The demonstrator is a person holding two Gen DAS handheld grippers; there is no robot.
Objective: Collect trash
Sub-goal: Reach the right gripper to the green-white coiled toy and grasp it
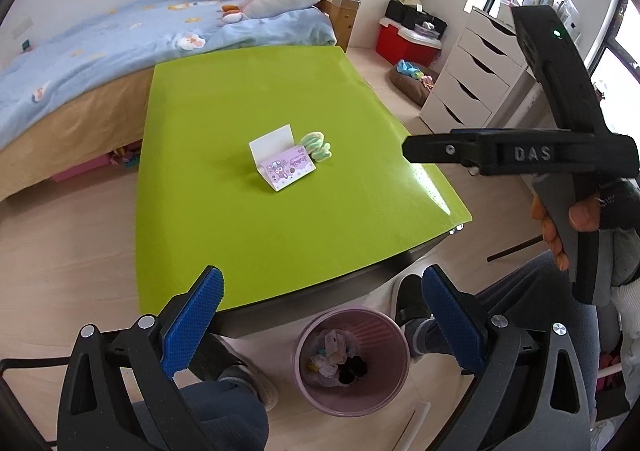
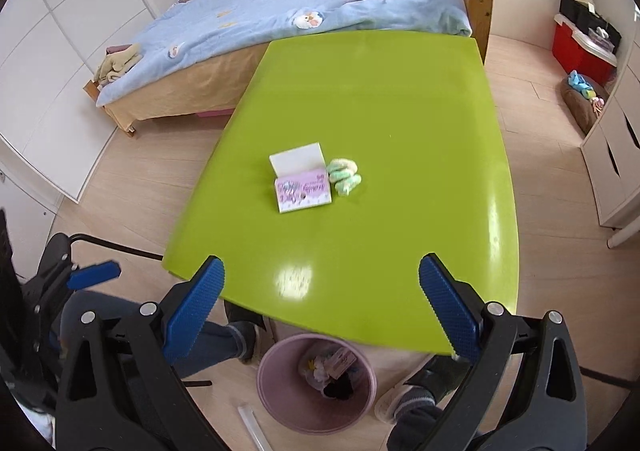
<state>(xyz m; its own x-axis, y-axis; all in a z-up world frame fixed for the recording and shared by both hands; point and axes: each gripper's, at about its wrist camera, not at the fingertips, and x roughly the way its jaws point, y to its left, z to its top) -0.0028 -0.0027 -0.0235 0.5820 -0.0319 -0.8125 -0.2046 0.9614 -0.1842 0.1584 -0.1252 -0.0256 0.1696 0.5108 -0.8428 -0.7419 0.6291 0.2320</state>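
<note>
A folded pink and white card (image 1: 282,162) (image 2: 302,182) and a pale green twisted piece (image 1: 317,146) (image 2: 344,174) lie side by side in the middle of the green table (image 1: 240,99) (image 2: 400,99). A pink trash bin (image 1: 352,355) (image 2: 316,383) with scraps inside stands on the floor under the table's near edge. My left gripper (image 1: 322,315) is open and empty above the near edge and the bin. My right gripper (image 2: 320,307) is open and empty, also over the near edge; its body shows in the left wrist view (image 1: 500,153).
A bed with a blue quilt (image 1: 100,47) (image 2: 280,11) and plush toys borders the table's far side. White drawers (image 1: 472,63) stand at right, with a red box (image 1: 404,39) and a brown cushion on the floor. The person's legs and feet (image 2: 240,335) are beside the bin.
</note>
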